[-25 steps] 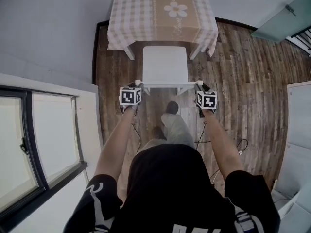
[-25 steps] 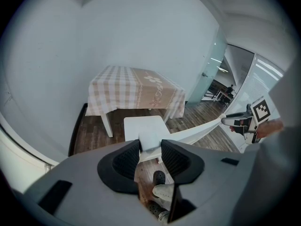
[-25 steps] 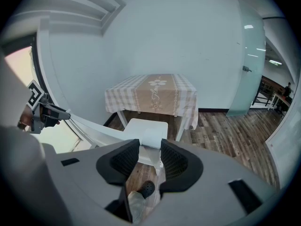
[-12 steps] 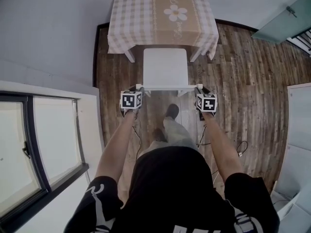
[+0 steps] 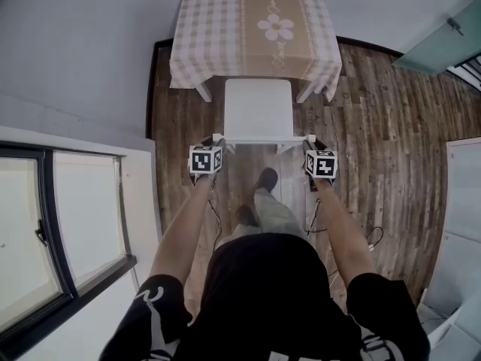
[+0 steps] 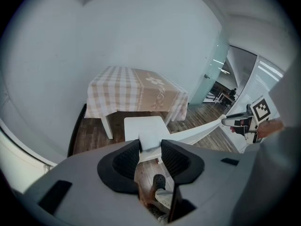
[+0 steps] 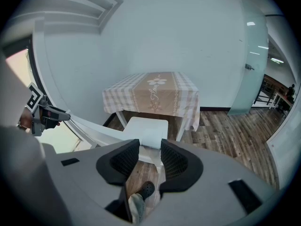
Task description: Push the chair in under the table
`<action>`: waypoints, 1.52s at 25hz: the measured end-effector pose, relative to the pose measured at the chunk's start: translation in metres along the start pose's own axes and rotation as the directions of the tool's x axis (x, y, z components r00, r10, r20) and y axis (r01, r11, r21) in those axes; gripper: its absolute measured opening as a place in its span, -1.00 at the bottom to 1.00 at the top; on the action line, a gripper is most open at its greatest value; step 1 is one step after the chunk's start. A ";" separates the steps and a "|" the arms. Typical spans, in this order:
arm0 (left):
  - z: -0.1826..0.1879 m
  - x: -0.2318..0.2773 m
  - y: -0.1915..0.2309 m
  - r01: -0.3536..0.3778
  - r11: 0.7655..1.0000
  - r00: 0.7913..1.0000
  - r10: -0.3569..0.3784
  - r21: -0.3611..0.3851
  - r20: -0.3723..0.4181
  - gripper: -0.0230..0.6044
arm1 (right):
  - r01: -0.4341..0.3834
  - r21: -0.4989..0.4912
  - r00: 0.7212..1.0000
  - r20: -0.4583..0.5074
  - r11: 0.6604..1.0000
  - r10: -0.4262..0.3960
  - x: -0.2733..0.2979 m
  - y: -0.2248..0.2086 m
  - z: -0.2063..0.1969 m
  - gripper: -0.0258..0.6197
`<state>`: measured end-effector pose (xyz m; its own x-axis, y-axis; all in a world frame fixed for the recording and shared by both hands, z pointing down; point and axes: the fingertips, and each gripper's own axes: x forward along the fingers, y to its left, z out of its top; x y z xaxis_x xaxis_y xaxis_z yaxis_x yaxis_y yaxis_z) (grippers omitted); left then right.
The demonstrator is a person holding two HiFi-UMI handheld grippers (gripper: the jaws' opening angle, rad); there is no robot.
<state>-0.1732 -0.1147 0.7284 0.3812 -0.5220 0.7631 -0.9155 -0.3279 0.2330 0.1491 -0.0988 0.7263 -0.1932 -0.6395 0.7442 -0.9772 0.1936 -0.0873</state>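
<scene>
One wooden floor (image 5: 376,126) is spread beneath a cloth-covered counter (image 5: 203,43). The white chair (image 5: 258,107) is seen just at the counter's near edge, between its legs, with the seat mostly exposed. The chair's back rail is grasped at its two ends by the left gripper (image 5: 216,142) and the right gripper (image 5: 310,143), the jaws clenched on it. The pushing step is judged under way. A straight, even shove toward the counter is called for next.
</scene>
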 end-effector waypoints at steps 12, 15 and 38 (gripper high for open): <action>0.013 0.009 0.001 -0.007 1.000 1.000 0.008 -0.023 0.021 -0.45 | -0.003 -0.004 1.000 0.014 1.000 0.003 0.010 -0.009 0.014 -0.47; 0.018 0.014 0.002 -0.007 1.000 1.000 0.008 -0.020 0.018 -0.45 | -0.003 -0.007 1.000 0.014 1.000 0.003 0.015 -0.011 0.019 -0.47; 0.049 0.036 0.005 -0.022 0.998 0.999 0.024 -0.055 0.026 -0.45 | -0.015 -0.007 1.000 0.023 1.000 0.015 0.040 -0.030 0.051 -0.48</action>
<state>-0.1578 -0.1739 0.7280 0.3624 -0.5496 0.7527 -0.9295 -0.2721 0.2489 0.1657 -0.1686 0.7247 -0.2098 -0.6537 0.7271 -0.9736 0.2082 -0.0936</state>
